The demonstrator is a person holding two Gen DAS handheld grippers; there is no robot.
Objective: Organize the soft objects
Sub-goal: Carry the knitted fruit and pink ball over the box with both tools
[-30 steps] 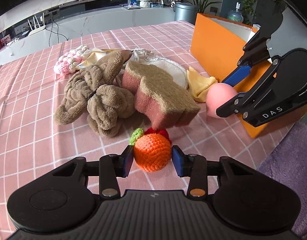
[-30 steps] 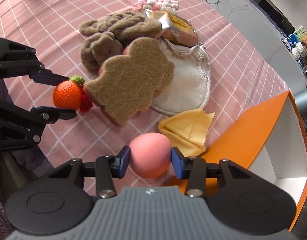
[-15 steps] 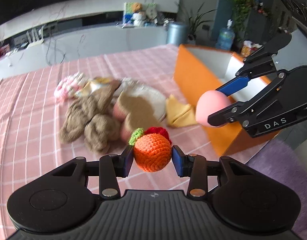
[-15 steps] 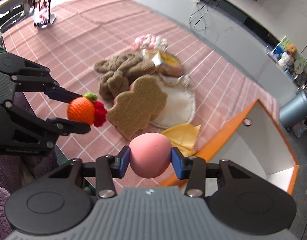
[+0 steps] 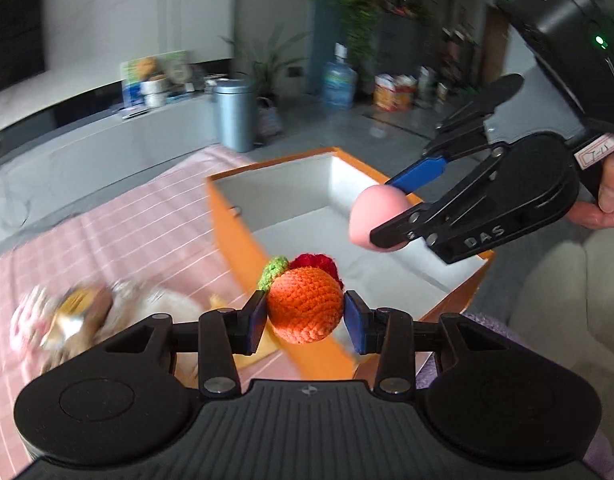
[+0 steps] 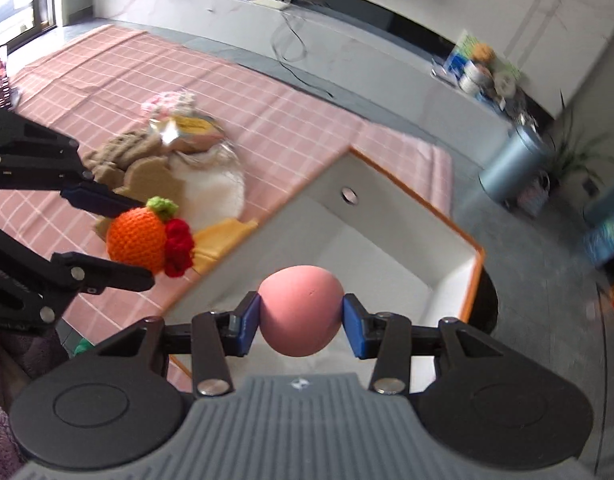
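My left gripper (image 5: 305,316) is shut on an orange crochet fruit (image 5: 305,306) with a green leaf and red tuft, held in the air near the near-left rim of the orange box (image 5: 231,232). It also shows in the right wrist view (image 6: 141,240). My right gripper (image 6: 301,318) is shut on a pink soft ball (image 6: 301,310) and holds it above the white inside of the orange box (image 6: 473,276). The ball also shows in the left wrist view (image 5: 377,212), over the box.
A heap of soft things lies on the pink checked cloth (image 6: 107,76) left of the box: brown plush (image 6: 123,152), bear-shaped sponge (image 6: 155,172), white pad (image 6: 211,192), yellow cloth (image 6: 219,236), pink crochet piece (image 6: 167,102). A purple mat (image 6: 3,360) lies at the near side.
Both grippers have risen from the table and swung right toward the box with their objects. The pink ball is now above the box's inside, the crochet fruit near its rim.
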